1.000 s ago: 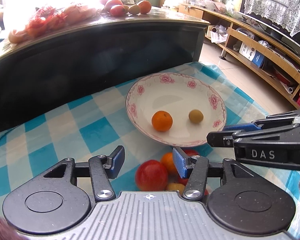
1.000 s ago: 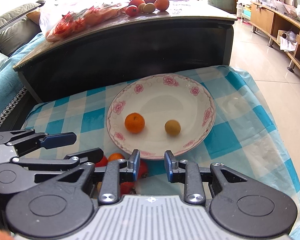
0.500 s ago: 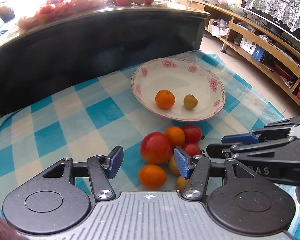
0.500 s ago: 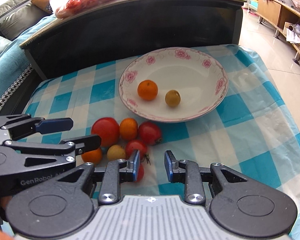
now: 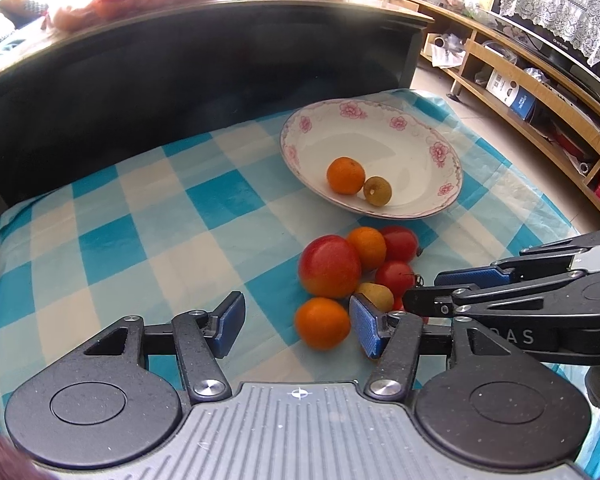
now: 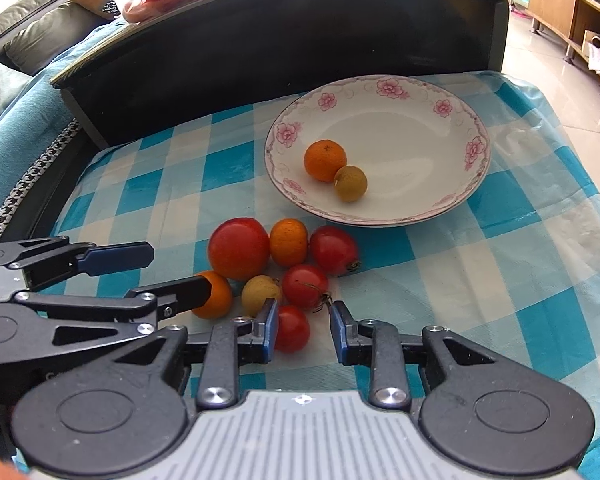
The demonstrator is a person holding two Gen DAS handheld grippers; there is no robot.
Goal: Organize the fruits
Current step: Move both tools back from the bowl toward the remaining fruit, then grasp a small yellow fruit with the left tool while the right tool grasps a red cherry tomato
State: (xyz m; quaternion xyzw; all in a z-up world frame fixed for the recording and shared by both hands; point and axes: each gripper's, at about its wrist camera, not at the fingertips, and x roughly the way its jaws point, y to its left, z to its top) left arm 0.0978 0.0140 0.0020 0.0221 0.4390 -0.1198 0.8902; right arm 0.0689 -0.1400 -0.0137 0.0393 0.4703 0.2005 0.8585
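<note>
Black "DAS"-lettered right claw [image 6: 303, 332] and left claw [image 5: 296, 325] — both spread, empty — near fruit pile [image 6: 278, 264]

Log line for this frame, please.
left tongs: open | right tongs: open | plate: orange, longan | cloth: seven loose fruits

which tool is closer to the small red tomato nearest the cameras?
Right. The right tool has the tomato beside its left finger; the left tool sits further left, by an orange.

Blue-checked tablecloth [image 6: 500, 272], dark glossy table [image 5: 204, 64] behind, wooden shelving [image 5: 540, 92], grey sofa cushions [image 6: 32, 28]
</note>
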